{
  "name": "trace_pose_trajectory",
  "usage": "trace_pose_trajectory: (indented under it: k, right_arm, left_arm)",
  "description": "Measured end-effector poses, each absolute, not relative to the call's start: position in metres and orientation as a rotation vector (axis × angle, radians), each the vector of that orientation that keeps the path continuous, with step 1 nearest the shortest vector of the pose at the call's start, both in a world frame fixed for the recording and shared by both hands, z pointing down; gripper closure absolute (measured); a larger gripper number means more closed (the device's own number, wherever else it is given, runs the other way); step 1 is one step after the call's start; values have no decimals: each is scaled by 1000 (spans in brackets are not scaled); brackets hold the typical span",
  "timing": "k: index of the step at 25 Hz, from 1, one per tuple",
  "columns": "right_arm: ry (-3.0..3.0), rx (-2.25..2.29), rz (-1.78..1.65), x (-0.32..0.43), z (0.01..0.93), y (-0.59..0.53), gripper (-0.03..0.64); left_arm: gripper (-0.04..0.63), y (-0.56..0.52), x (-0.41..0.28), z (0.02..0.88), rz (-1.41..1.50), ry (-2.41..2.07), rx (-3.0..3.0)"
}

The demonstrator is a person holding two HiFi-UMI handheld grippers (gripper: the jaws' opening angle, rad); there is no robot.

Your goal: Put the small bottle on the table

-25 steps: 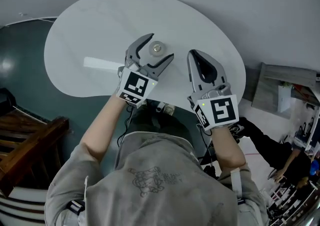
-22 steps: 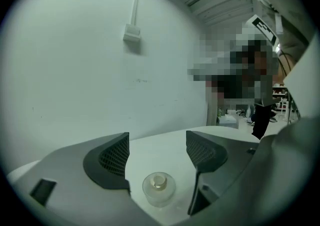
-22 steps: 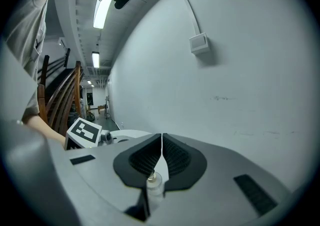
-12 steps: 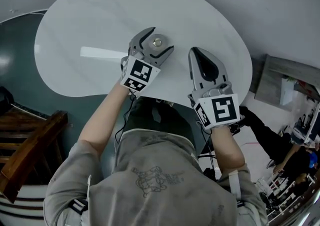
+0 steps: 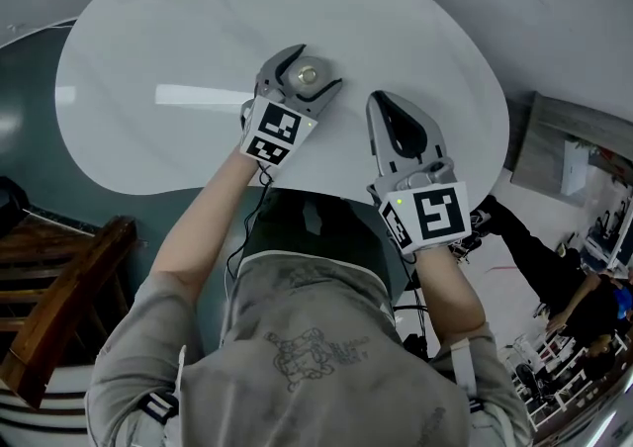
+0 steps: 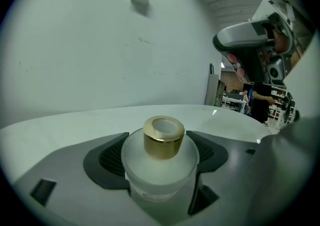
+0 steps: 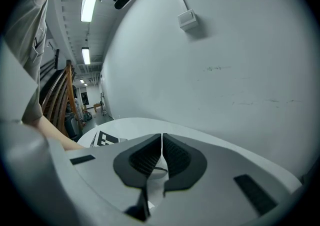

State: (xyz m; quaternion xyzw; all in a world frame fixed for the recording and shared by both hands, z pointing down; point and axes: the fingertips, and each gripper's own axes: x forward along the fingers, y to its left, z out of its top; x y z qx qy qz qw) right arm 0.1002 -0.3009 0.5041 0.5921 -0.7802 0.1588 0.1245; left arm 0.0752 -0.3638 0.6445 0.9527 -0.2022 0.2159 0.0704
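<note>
Head view: small bottle (image 6: pixel 161 141) upright over white desk (image 5: pixel 178 30), wall (image 6: pixel 100 45) behind | left claw (image 5: pixel 315 70) grips its frosted body | right claw (image 7: pixel 161 156) clenched, empty, just beside.

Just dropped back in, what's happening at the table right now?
A person holds a pair of tongs in each hand over the white table. The left tongs are closed on the small bottle, a frosted one with a gold cap, held upright above the tabletop. The pictures don't show whether its base is touching the surface yet. The right tongs are shut and empty, off to the right of the bottle.
</note>
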Motion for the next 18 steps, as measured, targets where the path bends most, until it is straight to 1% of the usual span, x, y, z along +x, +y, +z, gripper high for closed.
trace_pose_trajectory:
  k: [8,18]
  right_arm:
    - [-2264,1724,504,102,522,-294,586]
    - [-2270,1747,464,105,507,-287,586]
  left_arm:
    - [259,-366,79,645,599,-628,2878]
    - [259,-360,75,646,709,-553,2874]
